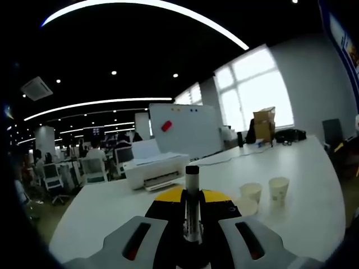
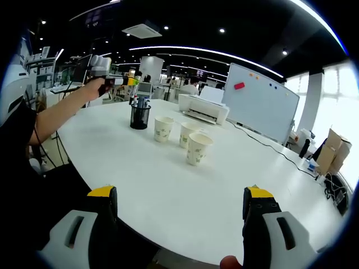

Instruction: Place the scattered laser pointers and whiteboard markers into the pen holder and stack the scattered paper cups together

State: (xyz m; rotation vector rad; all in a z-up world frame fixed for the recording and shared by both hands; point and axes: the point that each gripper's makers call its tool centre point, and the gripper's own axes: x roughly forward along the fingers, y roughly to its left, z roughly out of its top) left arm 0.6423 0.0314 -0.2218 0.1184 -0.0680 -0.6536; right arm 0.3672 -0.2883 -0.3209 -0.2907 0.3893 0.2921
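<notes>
White tabletop [image 2: 168, 185] stretches wide across the room, broad and rounded at its edge. In the right gripper view, the right gripper [image 2: 179, 210] hangs low over the near edge with its yellow-tipped grey jaws spread far apart and nothing between them. Farther along the table stands a black mesh pen holder [image 2: 139, 116] with several markers upright in it, and just beside it three pale printed paper cups [image 2: 163, 128] stand apart from one another, unstacked (the nearest one at [image 2: 197, 148]). Beyond them a white desktop printer [image 2: 203, 108] sits near a white rolling whiteboard [image 2: 263, 103] with a red eraser stuck to it. The person's outstretched arm [image 2: 61, 115] reaches above the pen holder, carrying the other gripper at its end.

In the left gripper view, the left gripper [image 1: 192, 235] is closed narrow on a grey whiteboard marker with a black cap [image 1: 192, 204], which stands upright between the jaws. Two of the cups [image 1: 279, 189] show on the table to the right, well apart from the marker, and a brown cardboard box [image 1: 264, 123] sits by the window.
</notes>
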